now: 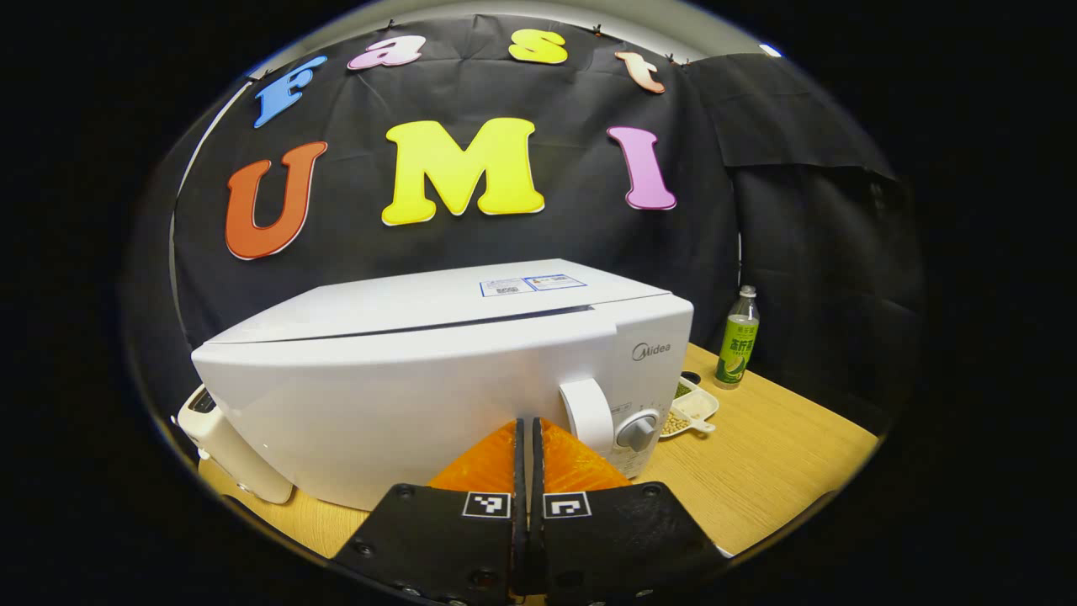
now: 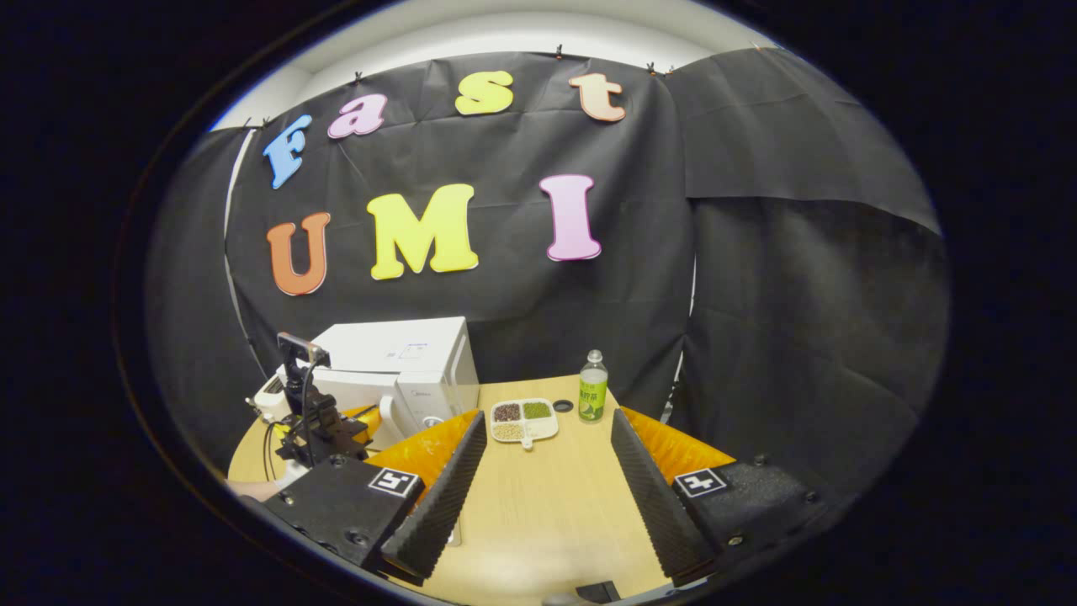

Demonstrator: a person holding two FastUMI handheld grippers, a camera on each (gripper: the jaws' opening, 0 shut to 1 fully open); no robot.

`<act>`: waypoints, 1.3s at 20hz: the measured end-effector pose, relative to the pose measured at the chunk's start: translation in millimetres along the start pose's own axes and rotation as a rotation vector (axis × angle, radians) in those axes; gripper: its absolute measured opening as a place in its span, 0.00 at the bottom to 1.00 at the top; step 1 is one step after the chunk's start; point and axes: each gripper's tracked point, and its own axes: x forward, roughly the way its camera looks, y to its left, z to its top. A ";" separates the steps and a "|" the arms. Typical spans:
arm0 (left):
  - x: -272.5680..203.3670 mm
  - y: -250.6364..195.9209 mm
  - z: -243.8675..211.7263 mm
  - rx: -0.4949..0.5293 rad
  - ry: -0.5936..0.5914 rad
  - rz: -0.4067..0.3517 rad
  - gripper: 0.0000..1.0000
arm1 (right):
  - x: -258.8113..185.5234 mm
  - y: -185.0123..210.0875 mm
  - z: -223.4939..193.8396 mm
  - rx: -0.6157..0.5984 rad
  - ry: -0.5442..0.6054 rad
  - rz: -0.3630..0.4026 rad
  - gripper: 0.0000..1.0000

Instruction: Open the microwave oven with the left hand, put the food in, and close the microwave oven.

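Your left gripper (image 1: 528, 446) is closed and empty before the microwave door handle (image 1: 587, 414), so it may slip off, while your right gripper (image 2: 547, 459) waits wide open.

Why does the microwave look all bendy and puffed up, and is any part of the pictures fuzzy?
In the left gripper view the fisheye lens bulges the microwave, so its straight edges curve; it sits close and stays sharp, with soft glare on its white front. In the right gripper view the microwave is farther off and looks less bent, the table is evenly lit, and the bottle is small but clear.
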 end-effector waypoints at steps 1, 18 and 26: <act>1.3 -1.7 0.1 -0.002 0.001 0.002 0.00 | -0.3 -0.5 1.3 0.002 -0.002 0.000 0.96; -62.3 11.9 14.5 0.004 -0.019 0.059 0.95 | -17.9 38.0 6.9 -0.039 -0.055 0.064 0.96; -140.0 7.8 53.5 -0.015 -0.088 0.050 0.97 | -49.6 41.4 11.8 -0.053 -0.108 0.054 0.96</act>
